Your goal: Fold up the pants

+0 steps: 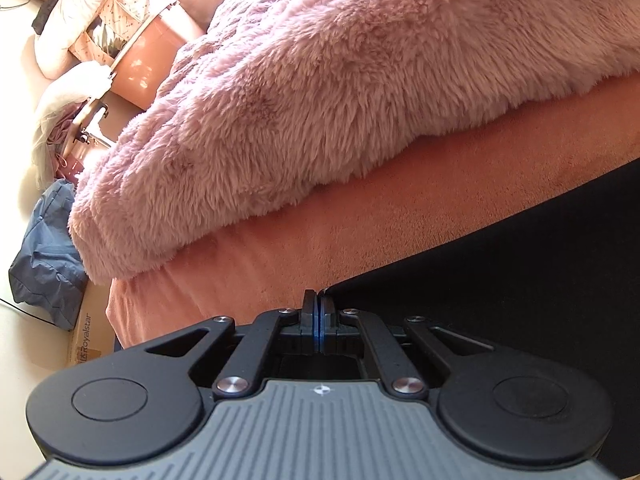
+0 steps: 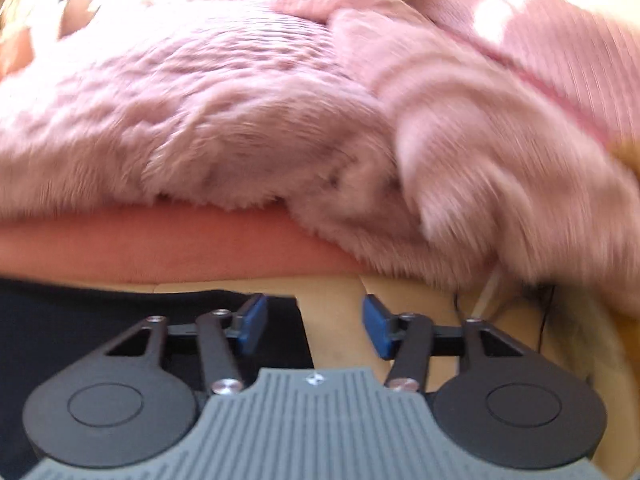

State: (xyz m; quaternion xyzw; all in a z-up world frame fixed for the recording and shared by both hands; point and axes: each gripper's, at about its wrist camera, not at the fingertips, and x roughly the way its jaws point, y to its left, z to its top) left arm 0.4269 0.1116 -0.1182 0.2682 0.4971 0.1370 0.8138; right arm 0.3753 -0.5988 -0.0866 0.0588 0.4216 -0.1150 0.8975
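The black pants (image 1: 500,264) lie on an orange-pink bed sheet (image 1: 360,220). In the left wrist view they fill the lower right, and my left gripper (image 1: 319,300) is shut with its tips at the pants' corner edge, pinching the cloth there. In the right wrist view the pants (image 2: 100,312) show as a dark area at the lower left, under the left finger. My right gripper (image 2: 315,326) is open and empty, with its blue pads (image 2: 254,322) spread over the pants' edge and a cream surface (image 2: 332,312). The right wrist view is motion-blurred.
A fluffy pink blanket (image 1: 340,80) is heaped on the bed just beyond the pants, also in the right wrist view (image 2: 240,120). At the far left are a blue bag (image 1: 44,256), a cardboard box (image 1: 86,336) and piled clutter (image 1: 100,20).
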